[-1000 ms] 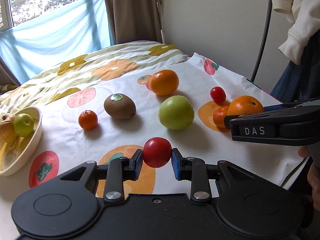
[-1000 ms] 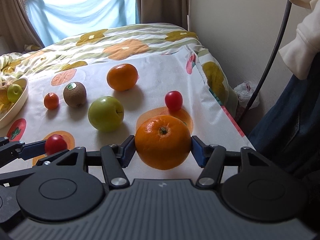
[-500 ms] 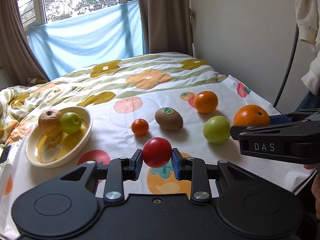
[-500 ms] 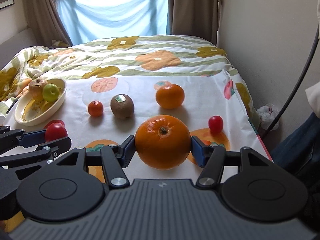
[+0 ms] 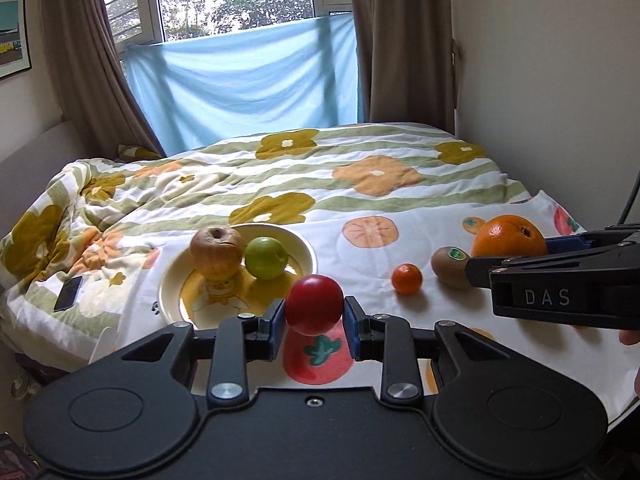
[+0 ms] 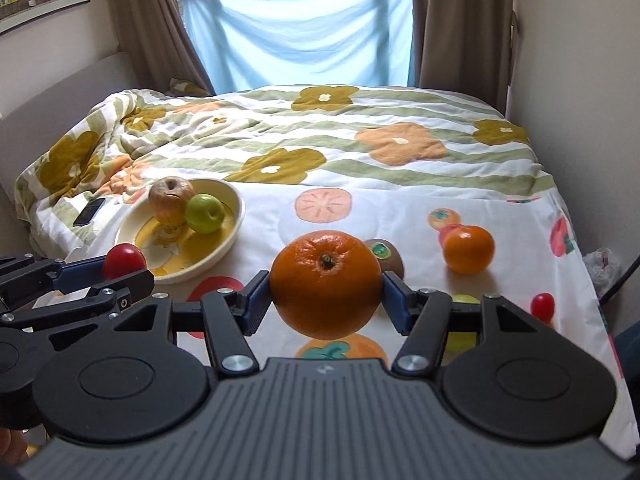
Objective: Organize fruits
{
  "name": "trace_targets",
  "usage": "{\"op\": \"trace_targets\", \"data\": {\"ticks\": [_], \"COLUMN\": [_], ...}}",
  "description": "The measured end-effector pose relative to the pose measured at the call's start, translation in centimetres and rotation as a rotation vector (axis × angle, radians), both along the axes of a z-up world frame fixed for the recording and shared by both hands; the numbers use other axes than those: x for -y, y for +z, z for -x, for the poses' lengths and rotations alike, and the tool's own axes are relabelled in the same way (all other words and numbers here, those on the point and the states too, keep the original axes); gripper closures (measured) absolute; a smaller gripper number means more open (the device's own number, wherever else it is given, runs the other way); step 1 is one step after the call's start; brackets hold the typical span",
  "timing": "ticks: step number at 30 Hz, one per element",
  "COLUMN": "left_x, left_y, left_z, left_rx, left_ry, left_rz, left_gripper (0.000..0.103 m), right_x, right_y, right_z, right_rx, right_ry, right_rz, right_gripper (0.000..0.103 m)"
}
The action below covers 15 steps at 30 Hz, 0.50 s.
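My left gripper (image 5: 314,322) is shut on a red tomato (image 5: 314,304), held just in front of the cream bowl (image 5: 304,246), which holds a brownish apple (image 5: 216,252) and a green apple (image 5: 266,258). My right gripper (image 6: 326,300) is shut on a large orange (image 6: 326,284), held above the cloth right of the bowl (image 6: 236,216). On the cloth lie a small mandarin (image 5: 407,279), a kiwi (image 5: 450,266), an orange (image 6: 468,249) and a small tomato (image 6: 542,306). A green apple (image 6: 464,300) is mostly hidden behind my right gripper.
The fruit-print cloth (image 5: 372,228) lies over a flowered quilt (image 5: 280,184) on a bed. A phone (image 5: 68,299) lies on the quilt left of the bowl. A wall runs along the right side and a window with curtains stands at the back.
Both grippers have swung left with their fruit still held. The bowl now sits close in front of the left gripper, and the loose fruit has shifted to the right.
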<state>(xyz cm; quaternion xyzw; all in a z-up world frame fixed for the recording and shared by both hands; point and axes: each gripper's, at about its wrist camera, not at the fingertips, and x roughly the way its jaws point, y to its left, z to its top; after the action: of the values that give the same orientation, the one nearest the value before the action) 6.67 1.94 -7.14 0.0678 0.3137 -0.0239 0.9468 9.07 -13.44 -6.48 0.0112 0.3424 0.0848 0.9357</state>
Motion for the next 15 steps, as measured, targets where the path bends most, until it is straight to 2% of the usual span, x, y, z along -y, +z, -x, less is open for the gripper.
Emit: {"op": "trace_targets", "data": {"ticks": [8,15], "left_x": [-5.7,-9.6], "left_y": [0.1,-1.3], "left_z": [-3.2,-7.0], "left_rx": [-0.016,-0.057], "left_ry": [0.032,0.025], "left_rz": [-0.015,-0.023], "left_gripper": [0.069,0.069], "right_x": [-6.1,-10.6], "right_y": [0.4,-0.8], "right_z": [-2.9,-6.1], "right_rx": [-0.019,-0.057], "right_ry": [0.055,0.073], "right_rz": [-0.006,0.001], "right_gripper": [0.029,0.029]}}
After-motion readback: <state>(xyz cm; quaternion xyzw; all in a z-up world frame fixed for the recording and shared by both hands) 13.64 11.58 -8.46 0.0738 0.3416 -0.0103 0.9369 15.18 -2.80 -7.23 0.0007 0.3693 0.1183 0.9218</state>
